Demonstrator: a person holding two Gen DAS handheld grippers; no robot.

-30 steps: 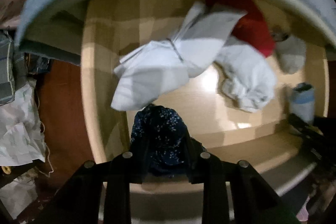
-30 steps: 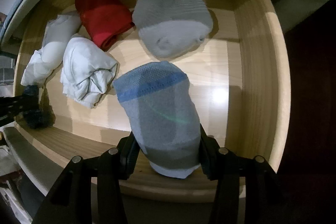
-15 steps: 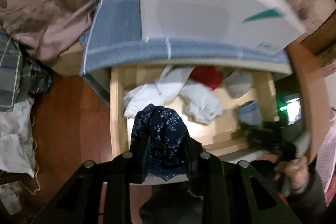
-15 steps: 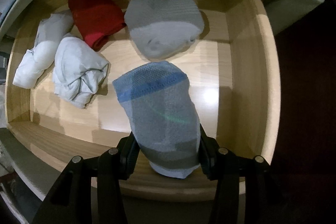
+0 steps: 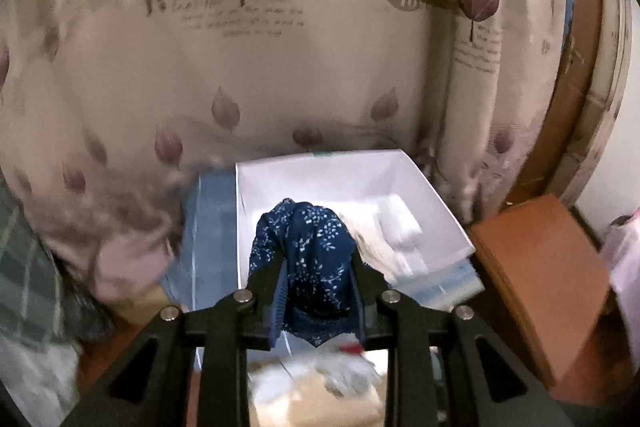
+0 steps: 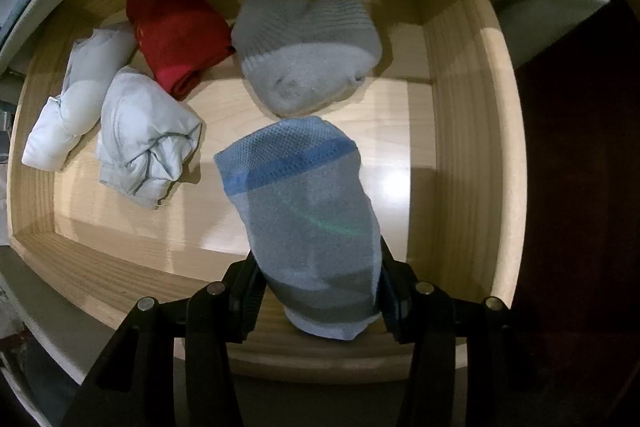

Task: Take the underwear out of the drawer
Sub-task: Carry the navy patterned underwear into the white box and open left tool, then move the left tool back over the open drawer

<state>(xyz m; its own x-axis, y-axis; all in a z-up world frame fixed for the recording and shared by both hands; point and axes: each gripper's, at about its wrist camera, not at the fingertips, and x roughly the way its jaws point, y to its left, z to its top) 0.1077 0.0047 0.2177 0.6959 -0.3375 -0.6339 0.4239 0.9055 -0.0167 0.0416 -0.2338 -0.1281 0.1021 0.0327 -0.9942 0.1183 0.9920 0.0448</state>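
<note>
Two grippers, each clenched on a rolled piece of clothing. Left wrist view: the left gripper [image 5: 316,279] grasps a dark blue bundle with a small white flower print, the underwear [image 5: 306,259], its fingers pressed against both sides of the cloth. The bundle is held in the air in front of an open white box [image 5: 452,223], which stands on a blue cloth [image 5: 212,223] against a curtain printed with leaves [image 5: 240,67]. Pale folded items lie inside the box; they are too blurred to name. An orange-brown board [image 5: 548,267] lies to the right of the box.

Right wrist view: the right gripper [image 6: 316,287] points down into a wooden drawer [image 6: 468,147] and grips a rolled grey sock with a blue band [image 6: 304,215] between its fingers, above the drawer floor. On that floor lie a grey sock bundle [image 6: 308,55] just beyond the held one, a red bundle [image 6: 176,31] to its left, and two white bundles at the left side, the nearer one [image 6: 144,135] touching the red bundle and the farther one [image 6: 80,95] beside the left wall.
</note>
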